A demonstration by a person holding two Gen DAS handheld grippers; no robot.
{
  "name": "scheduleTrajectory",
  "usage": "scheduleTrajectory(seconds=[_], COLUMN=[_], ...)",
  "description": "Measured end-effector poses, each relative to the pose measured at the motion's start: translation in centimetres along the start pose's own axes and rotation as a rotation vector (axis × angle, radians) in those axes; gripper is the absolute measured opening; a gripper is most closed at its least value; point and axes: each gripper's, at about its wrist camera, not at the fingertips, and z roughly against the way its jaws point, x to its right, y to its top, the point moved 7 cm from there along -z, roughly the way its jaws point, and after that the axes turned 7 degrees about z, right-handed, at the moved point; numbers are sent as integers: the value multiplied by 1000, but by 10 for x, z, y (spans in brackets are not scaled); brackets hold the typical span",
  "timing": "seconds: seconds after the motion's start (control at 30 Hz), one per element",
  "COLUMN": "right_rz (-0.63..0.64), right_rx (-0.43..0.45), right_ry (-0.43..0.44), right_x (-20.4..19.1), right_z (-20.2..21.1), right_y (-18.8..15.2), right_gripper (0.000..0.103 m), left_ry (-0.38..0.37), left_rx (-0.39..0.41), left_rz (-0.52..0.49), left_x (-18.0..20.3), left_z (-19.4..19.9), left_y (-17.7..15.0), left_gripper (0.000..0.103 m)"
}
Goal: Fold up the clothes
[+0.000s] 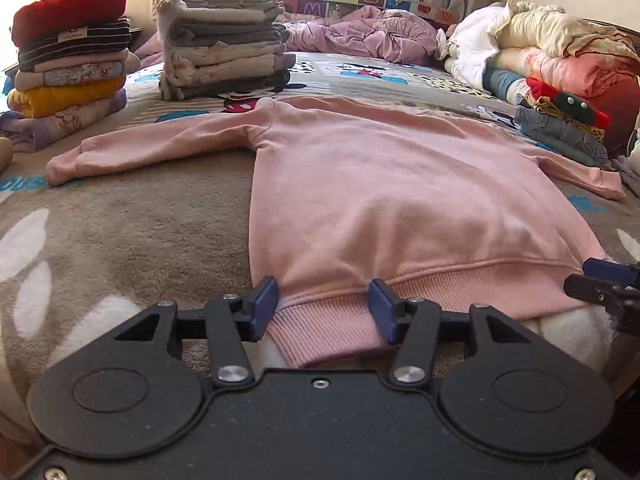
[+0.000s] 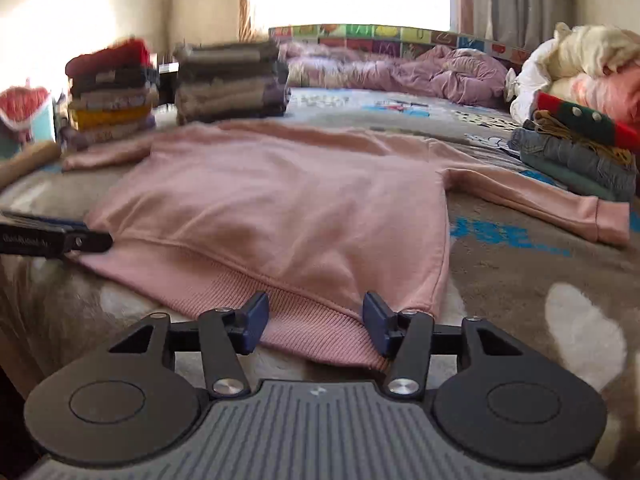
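A pink sweatshirt (image 1: 380, 184) lies flat on the bed with both sleeves spread out, its ribbed hem nearest me. My left gripper (image 1: 323, 306) is at the hem's left corner, jaws apart, and the ribbing lies between the blue pads without being pinched. In the right wrist view the same sweatshirt (image 2: 288, 200) stretches away, and my right gripper (image 2: 316, 320) stands open around the hem's right corner. Each gripper shows at the edge of the other's view: the right gripper (image 1: 604, 284) and the left gripper (image 2: 56, 236).
Two stacks of folded clothes (image 1: 68, 64) (image 1: 224, 48) stand at the back left. A loose heap of unfolded garments (image 1: 552, 60) is at the right, with a crumpled purple blanket (image 1: 360, 32) behind. The patterned bedspread (image 1: 132, 216) lies bare left of the sweatshirt.
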Motion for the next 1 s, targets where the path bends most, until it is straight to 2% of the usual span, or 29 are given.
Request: scheduleTrajectory(seconds=[0.1,0.27,0.43,0.6,0.73,0.8,0.9,1.0], right_rz=[22,-146,-192,-153,41,137,229,277], right_rx=[-27,50,121,139,172,183,191,160], right_ry=[4,9,-8,-17,22,47,82,120], right_x=[-3,22,47,64,51,45,40,37], right_z=[14,25,21,0,-19,-34,-61,-99], right_y=[9,18,44,80,126,152,189,211], right_gripper=[52,53,53,53,51,42,41,40], left_ry=[-21,-27,-51,-83,-107,-95,-45,-53], left_rx=[27,93,166,191,203,202,180,128], left_rz=[58,119,106,-50,-195,-300,-440,-436], left_x=[-7,-14,-4,27,51,62,70,65], left_z=[7,17,19,8,-9,-26,-66,-112], left_y=[10,34,65,113,161,182,204,213], left_gripper=[48,48,48,47,36,35,31,24])
